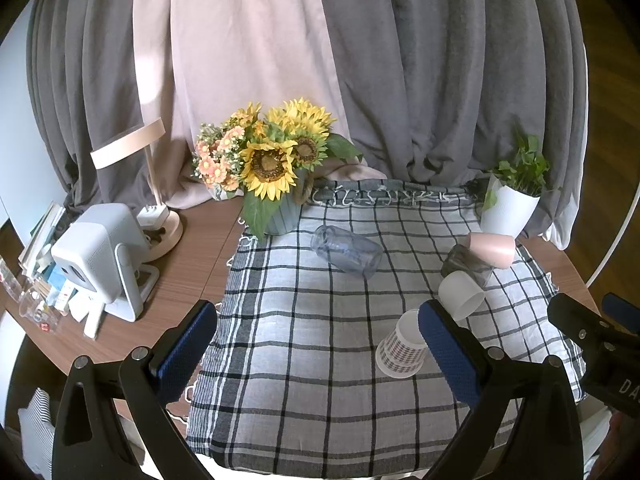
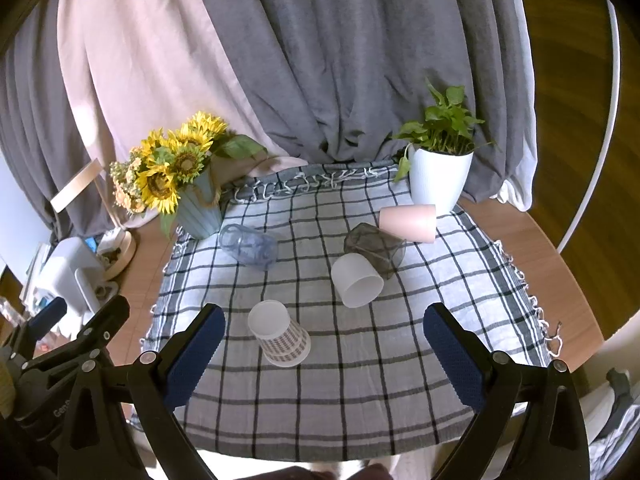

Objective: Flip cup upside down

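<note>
Several cups sit on a checked cloth [image 2: 360, 400]. A paper cup with a checked band [image 2: 280, 336] stands upside down near the front; it also shows in the left wrist view [image 1: 400, 350]. A white cup [image 2: 356, 280], a dark glass [image 2: 374, 248], a pink cup [image 2: 408, 222] and a clear bluish glass [image 2: 248, 246] lie on their sides. My right gripper [image 2: 324, 340] is open and empty, above the cloth's front, with the paper cup between its fingers' lines. My left gripper [image 1: 320, 340] is open and empty, left of the paper cup.
A sunflower vase [image 2: 198, 208] stands at the cloth's back left and a white plant pot [image 2: 438, 178] at the back right. A lamp [image 1: 160, 216] and a white device [image 1: 100, 256] stand on the wooden table [image 1: 188, 272] at left. Curtains hang behind.
</note>
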The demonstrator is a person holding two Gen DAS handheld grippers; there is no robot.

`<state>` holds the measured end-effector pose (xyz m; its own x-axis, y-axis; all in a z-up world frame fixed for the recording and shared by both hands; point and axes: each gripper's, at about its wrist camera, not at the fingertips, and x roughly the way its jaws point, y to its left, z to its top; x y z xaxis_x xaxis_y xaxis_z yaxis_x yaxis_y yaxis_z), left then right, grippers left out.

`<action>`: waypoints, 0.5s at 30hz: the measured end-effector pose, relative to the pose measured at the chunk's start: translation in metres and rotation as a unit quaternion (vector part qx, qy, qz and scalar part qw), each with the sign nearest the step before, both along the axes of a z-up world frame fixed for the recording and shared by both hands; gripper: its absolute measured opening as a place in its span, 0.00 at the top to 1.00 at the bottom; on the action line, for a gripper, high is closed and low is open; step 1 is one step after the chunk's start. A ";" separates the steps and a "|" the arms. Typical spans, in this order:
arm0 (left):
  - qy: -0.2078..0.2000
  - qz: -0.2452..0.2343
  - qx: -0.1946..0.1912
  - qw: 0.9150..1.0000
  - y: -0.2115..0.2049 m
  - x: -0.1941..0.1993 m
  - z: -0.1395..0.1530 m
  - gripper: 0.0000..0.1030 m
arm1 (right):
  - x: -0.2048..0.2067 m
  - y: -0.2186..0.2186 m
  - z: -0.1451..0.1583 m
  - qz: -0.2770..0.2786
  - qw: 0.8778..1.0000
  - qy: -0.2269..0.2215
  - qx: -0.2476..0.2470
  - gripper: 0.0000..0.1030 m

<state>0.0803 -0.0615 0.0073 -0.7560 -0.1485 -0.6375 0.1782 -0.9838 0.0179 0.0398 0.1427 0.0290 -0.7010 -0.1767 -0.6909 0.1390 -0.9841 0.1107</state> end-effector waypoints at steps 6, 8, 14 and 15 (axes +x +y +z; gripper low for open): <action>0.001 0.000 -0.001 1.000 -0.001 -0.001 0.000 0.00 | -0.001 -0.001 0.000 0.000 1.000 -0.001 0.000 0.03; 0.001 0.001 0.000 1.000 -0.003 -0.002 -0.001 0.00 | -0.001 -0.001 0.000 0.000 1.000 0.000 0.000 0.03; 0.000 0.002 0.000 1.000 -0.004 -0.002 -0.001 0.00 | -0.001 -0.002 0.000 0.000 1.000 0.000 0.000 0.03; 0.001 0.003 0.000 1.000 -0.004 -0.003 -0.001 0.00 | -0.001 -0.002 -0.001 0.000 1.000 0.000 0.000 0.03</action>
<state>0.0778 -0.0656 0.0059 -0.7561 -0.1524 -0.6364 0.1832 -0.9829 0.0177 0.0390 0.1411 0.0284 -0.7013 -0.1756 -0.6909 0.1382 -0.9843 0.1099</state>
